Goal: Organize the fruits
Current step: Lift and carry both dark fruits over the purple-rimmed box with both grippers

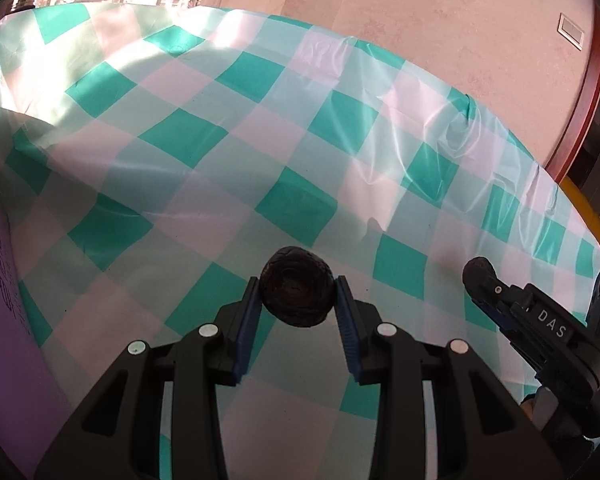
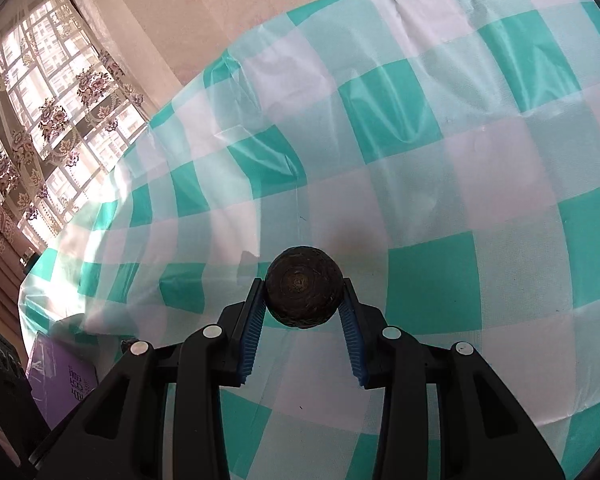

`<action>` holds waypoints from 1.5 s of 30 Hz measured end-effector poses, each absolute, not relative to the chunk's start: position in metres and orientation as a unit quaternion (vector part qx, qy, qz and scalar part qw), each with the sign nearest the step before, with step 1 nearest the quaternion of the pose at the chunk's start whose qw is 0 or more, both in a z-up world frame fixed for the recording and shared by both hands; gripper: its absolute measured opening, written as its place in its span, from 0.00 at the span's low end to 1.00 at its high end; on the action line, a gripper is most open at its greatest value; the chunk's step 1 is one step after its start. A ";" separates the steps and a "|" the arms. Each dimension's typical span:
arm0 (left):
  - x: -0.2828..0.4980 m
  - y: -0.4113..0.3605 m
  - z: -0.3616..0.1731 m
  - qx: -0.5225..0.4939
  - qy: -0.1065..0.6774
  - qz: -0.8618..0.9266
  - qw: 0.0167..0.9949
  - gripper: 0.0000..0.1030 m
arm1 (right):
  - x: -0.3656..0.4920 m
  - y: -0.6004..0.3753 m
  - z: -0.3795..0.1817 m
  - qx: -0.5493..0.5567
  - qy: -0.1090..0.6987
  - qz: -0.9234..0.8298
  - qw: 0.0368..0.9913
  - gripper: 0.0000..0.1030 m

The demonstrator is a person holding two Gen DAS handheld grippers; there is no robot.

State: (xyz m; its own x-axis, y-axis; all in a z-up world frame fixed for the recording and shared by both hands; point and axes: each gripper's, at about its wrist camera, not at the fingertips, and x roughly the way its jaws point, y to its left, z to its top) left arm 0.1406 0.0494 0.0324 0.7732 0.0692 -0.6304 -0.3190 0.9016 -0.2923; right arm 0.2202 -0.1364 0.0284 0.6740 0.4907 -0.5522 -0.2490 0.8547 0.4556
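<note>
Above the checked tablecloth [image 1: 228, 168], we held one dark wrinkled fruit [image 1: 297, 292] pinched in our left gripper [image 1: 297, 304] and another dark fruit [image 2: 304, 287] in our right gripper [image 2: 305, 300].

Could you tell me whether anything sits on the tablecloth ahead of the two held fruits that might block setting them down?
Nothing visible does. The left tool grips one dark fruit, the right tool another, and the checkered tablecloth ahead lies bare. No destination container appears.
</note>
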 end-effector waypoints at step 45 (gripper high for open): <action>-0.070 0.002 0.023 -0.152 0.338 -0.045 0.928 0.36 | -0.046 -0.174 0.016 0.184 0.335 0.175 0.907 0.36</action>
